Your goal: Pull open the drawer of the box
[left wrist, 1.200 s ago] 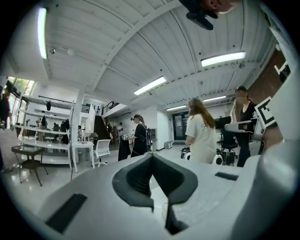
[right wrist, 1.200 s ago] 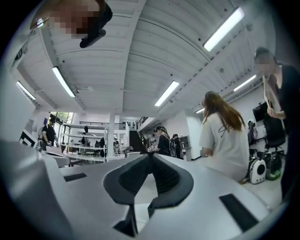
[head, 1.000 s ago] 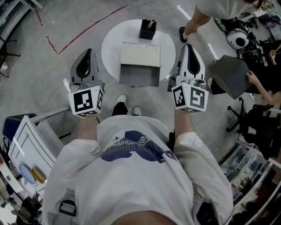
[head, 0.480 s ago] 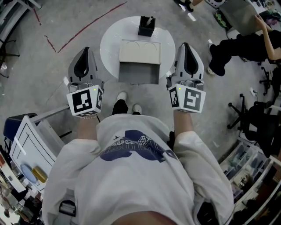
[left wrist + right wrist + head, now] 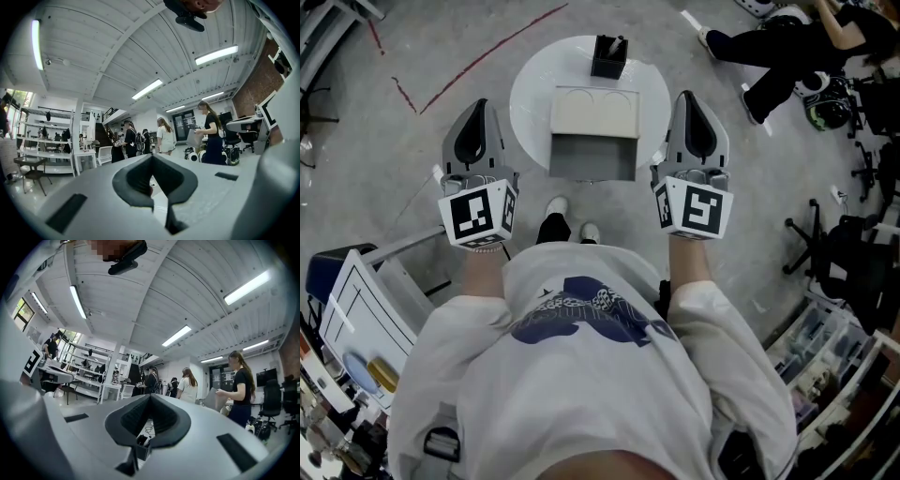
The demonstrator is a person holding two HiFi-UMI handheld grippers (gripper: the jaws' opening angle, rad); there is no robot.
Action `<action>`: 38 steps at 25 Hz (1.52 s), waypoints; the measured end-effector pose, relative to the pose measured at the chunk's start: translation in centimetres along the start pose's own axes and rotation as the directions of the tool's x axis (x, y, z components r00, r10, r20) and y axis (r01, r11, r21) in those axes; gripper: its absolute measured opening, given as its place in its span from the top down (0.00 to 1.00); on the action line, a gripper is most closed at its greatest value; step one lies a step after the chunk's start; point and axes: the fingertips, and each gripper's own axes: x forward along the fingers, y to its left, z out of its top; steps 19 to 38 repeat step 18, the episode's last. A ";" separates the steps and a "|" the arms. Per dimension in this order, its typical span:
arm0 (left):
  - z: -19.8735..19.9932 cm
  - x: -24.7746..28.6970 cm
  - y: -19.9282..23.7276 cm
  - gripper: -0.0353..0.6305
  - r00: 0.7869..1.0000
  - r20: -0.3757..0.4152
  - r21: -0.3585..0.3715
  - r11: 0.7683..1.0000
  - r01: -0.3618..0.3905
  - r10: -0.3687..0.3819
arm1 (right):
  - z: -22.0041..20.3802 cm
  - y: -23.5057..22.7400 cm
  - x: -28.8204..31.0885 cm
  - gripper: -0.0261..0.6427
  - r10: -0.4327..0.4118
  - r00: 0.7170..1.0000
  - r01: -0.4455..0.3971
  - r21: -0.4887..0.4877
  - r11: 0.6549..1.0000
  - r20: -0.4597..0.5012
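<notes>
A beige box (image 5: 594, 114) stands on the round white table (image 5: 534, 89) in the head view. Its grey drawer (image 5: 592, 157) is pulled out toward me and looks empty. My left gripper (image 5: 476, 105) hangs level to the left of the table, apart from the box, its jaws shut on nothing. My right gripper (image 5: 687, 97) is level at the table's right edge, beside the drawer without touching it, also shut and empty. The jaws meet with nothing between them in both the left gripper view (image 5: 151, 158) and the right gripper view (image 5: 150, 397).
A black pen holder (image 5: 609, 56) stands on the table behind the box; it also shows low through the right jaws (image 5: 143, 441). A person (image 5: 778, 42) sits on the floor at the upper right. An office chair (image 5: 814, 246) is at the right and a white cart (image 5: 356, 309) at the lower left.
My right gripper has rolled a little and drifted slightly left. The left gripper has stayed put. The people at the upper right have moved about.
</notes>
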 end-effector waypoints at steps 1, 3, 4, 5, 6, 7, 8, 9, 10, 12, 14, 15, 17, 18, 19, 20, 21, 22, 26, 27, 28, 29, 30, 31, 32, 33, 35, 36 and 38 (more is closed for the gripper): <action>0.0 0.0 0.0 0.94 1.000 -0.001 0.000 1.000 -0.001 0.001 | 0.0 0.0 0.0 0.97 0.000 1.000 0.000 -0.001 1.000 -0.002; 0.0 0.1 0.0 0.94 1.000 -0.003 0.000 1.000 -0.002 0.002 | 0.0 0.0 0.0 0.97 0.000 1.000 0.000 -0.005 1.000 -0.005; 0.0 0.1 0.1 0.94 1.000 -0.004 0.000 1.000 -0.003 0.003 | 0.0 0.0 0.1 0.97 0.000 1.000 0.000 -0.008 1.000 -0.006; -0.1 0.2 0.1 0.94 1.000 -0.005 0.000 1.000 -0.003 0.003 | -0.1 0.0 0.1 0.97 -0.001 1.000 0.001 -0.010 1.000 -0.008; -0.1 0.3 0.1 0.94 1.000 -0.005 0.000 1.000 -0.003 0.003 | -0.1 0.0 0.2 0.97 -0.001 1.000 0.001 -0.011 1.000 -0.010; 0.0 0.3 0.2 0.94 1.000 -0.005 0.000 1.000 -0.003 0.003 | -0.1 0.0 0.2 0.97 -0.001 1.000 0.001 -0.013 1.000 -0.011; 0.0 0.4 0.2 0.94 1.000 -0.005 0.000 1.000 -0.003 0.003 | 0.0 0.1 0.2 0.97 -0.001 1.000 0.000 -0.015 1.000 -0.011; 0.0 0.4 0.2 0.94 1.000 -0.005 0.000 1.000 -0.003 0.003 | 0.0 0.1 0.3 0.97 0.002 1.000 -0.002 -0.018 1.000 -0.009; 0.0 0.4 0.2 0.94 1.000 -0.006 0.000 1.000 -0.002 0.002 | 0.0 0.2 0.3 0.97 0.005 1.000 -0.005 -0.023 1.000 -0.006; -0.1 0.5 0.3 0.94 1.000 -0.008 0.000 1.000 0.000 0.000 | 0.0 0.4 0.4 0.97 0.010 1.000 -0.011 -0.030 0.999 -0.008; -0.3 0.7 0.4 0.94 1.000 -0.011 0.000 1.000 0.001 -0.001 | -0.1 0.5 0.5 0.97 0.013 1.000 -0.014 -0.035 0.999 -0.010; -0.4 0.8 0.4 0.94 1.000 -0.012 -0.001 1.000 0.002 -0.002 | -0.2 0.6 0.6 0.97 0.014 1.000 -0.015 -0.038 0.999 -0.011; -0.5 0.8 0.5 0.94 1.000 -0.013 -0.001 1.000 0.003 -0.003 | -0.3 0.8 0.7 0.97 0.016 1.000 -0.016 -0.043 0.999 -0.013; -0.6 0.9 0.6 0.94 1.000 -0.014 -0.001 1.000 0.003 -0.003 | -0.4 0.9 0.7 0.97 0.017 1.000 -0.017 -0.046 0.999 -0.015; -0.6 0.9 0.6 0.94 1.000 -0.014 -0.001 1.000 0.003 -0.003 | -0.4 0.9 0.7 0.97 0.017 1.000 -0.017 -0.046 0.999 -0.015; -0.6 0.9 0.6 0.94 1.000 -0.014 -0.001 1.000 0.003 -0.003 | -0.4 0.9 0.7 0.97 0.017 1.000 -0.017 -0.046 0.999 -0.015; -0.6 0.9 0.6 0.94 1.000 -0.014 -0.001 1.000 0.003 -0.003 | -0.4 0.9 0.7 0.97 0.017 1.000 -0.017 -0.046 0.999 -0.015; -0.6 0.9 0.6 0.94 1.000 -0.014 -0.001 1.000 0.003 -0.003 | -0.4 0.9 0.7 0.97 0.017 1.000 -0.017 -0.046 0.999 -0.015; -0.6 0.9 0.6 0.94 1.000 -0.014 -0.001 1.000 0.003 -0.003 | -0.4 0.9 0.7 0.97 0.017 1.000 -0.017 -0.046 0.999 -0.015; -0.6 0.9 0.6 0.94 1.000 -0.014 -0.001 1.000 0.003 -0.003 | -0.4 0.9 0.7 0.97 0.017 1.000 -0.017 -0.046 0.999 -0.015; -0.6 0.9 0.6 0.94 1.000 -0.014 -0.001 1.000 0.003 -0.003 | -0.4 0.9 0.7 0.97 0.017 1.000 -0.017 -0.046 0.999 -0.015; -0.6 0.9 0.6 0.94 1.000 -0.014 -0.001 1.000 0.003 -0.003 | -0.4 0.9 0.7 0.97 0.017 1.000 -0.017 -0.046 0.999 -0.015; -0.6 0.9 0.6 0.94 1.000 -0.014 -0.001 1.000 0.003 -0.003 | -0.4 0.9 0.7 0.97 0.017 1.000 -0.017 -0.046 0.999 -0.015; -0.6 0.9 0.6 0.94 1.000 -0.014 -0.001 1.000 0.003 -0.003 | -0.4 0.9 0.7 0.97 0.017 1.000 -0.017 -0.046 0.999 -0.015; -0.6 0.9 0.6 0.94 1.000 -0.014 -0.001 1.000 0.003 -0.003 | -0.4 0.9 0.7 0.97 0.017 1.000 -0.017 -0.046 0.999 -0.015; -0.6 0.9 0.6 0.94 1.000 -0.014 -0.001 1.000 0.003 -0.003 | -0.4 0.9 0.7 0.97 0.017 1.000 -0.017 -0.046 0.999 -0.015; -0.6 0.9 0.6 0.94 1.000 -0.014 -0.001 1.000 0.003 -0.003 | -0.4 0.9 0.7 0.97 0.017 1.000 -0.017 -0.046 0.999 -0.015; -0.6 0.9 0.6 0.94 1.000 -0.014 -0.001 1.000 0.003 -0.003 | -0.4 0.9 0.7 0.97 0.017 1.000 -0.017 -0.046 0.999 -0.015; -0.6 0.9 0.6 0.94 1.000 -0.014 -0.001 1.000 0.003 -0.003 | -0.4 0.9 0.7 0.97 0.017 1.000 -0.017 -0.046 0.999 -0.015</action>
